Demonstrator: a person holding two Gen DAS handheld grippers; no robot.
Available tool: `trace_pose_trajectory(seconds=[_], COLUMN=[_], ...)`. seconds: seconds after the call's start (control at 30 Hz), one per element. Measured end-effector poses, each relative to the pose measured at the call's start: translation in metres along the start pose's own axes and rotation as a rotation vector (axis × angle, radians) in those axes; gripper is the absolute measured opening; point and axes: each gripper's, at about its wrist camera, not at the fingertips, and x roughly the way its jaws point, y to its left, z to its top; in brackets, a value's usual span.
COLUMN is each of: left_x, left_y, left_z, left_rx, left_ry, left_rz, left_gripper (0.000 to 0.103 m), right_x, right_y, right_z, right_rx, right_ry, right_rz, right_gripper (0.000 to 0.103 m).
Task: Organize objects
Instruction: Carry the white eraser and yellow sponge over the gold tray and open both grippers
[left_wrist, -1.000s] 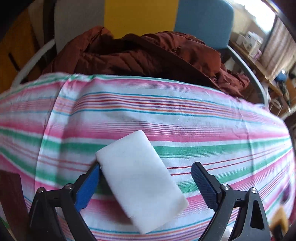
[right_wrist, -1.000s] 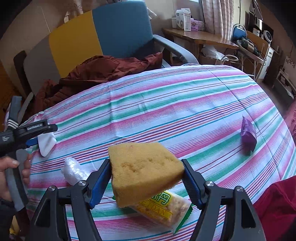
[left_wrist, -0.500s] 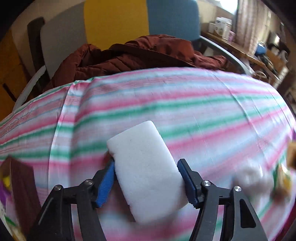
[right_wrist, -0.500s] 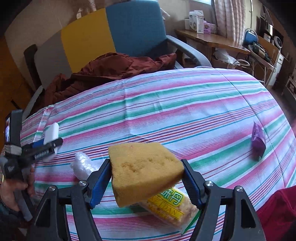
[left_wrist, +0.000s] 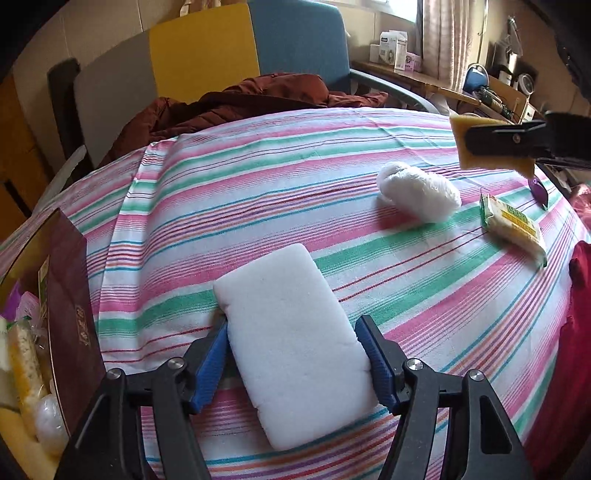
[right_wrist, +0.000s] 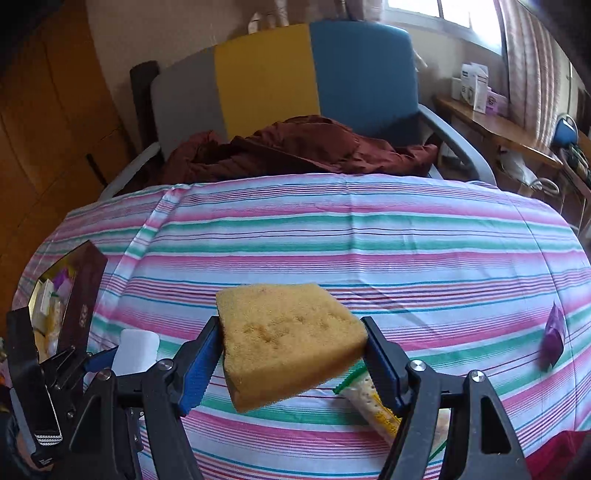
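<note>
My left gripper is shut on a white foam sponge and holds it above the striped tablecloth. My right gripper is shut on a yellow sponge, also held above the cloth; it shows in the left wrist view at the far right. The left gripper with the white sponge shows in the right wrist view at lower left. A dark maroon box holding several packets stands open at the left edge of the table.
A white plastic-wrapped bundle, a yellow snack packet and a small purple packet lie on the cloth to the right. A chair with a brown jacket stands behind the table. A red cloth is at the right edge.
My left gripper closed on the white sponge, lifted it and swung toward the right. My right gripper turned left with the yellow sponge, bringing the box into view.
</note>
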Motion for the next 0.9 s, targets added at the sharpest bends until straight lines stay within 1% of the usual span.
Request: trace_pose_trajectory(seconds=[0.23, 0.5, 0.9], left_x=[-0.002, -0.003, -0.004], left_y=[-0.002, -0.001, -0.003], left_z=[-0.007, -0.008, -0.012], left_rx=[0.004, -0.003, 0.000], left_ry=[-0.057, -0.066, -0.078], left_rz=[0.012, 0.016, 0.025], left_gripper=[0.069, 0.070, 0.071], right_x=[0.005, 0.009, 0.007], right_y=[-0.001, -0.002, -0.005], right_z=[-0.001, -0.003, -0.002], right_rx=[-0.010, -0.007, 0.004], right_ry=[0.013, 0.026, 0.016], right_rz=[-0.037, -0.079, -0.088], right_gripper=[0.074, 0.074, 0.074])
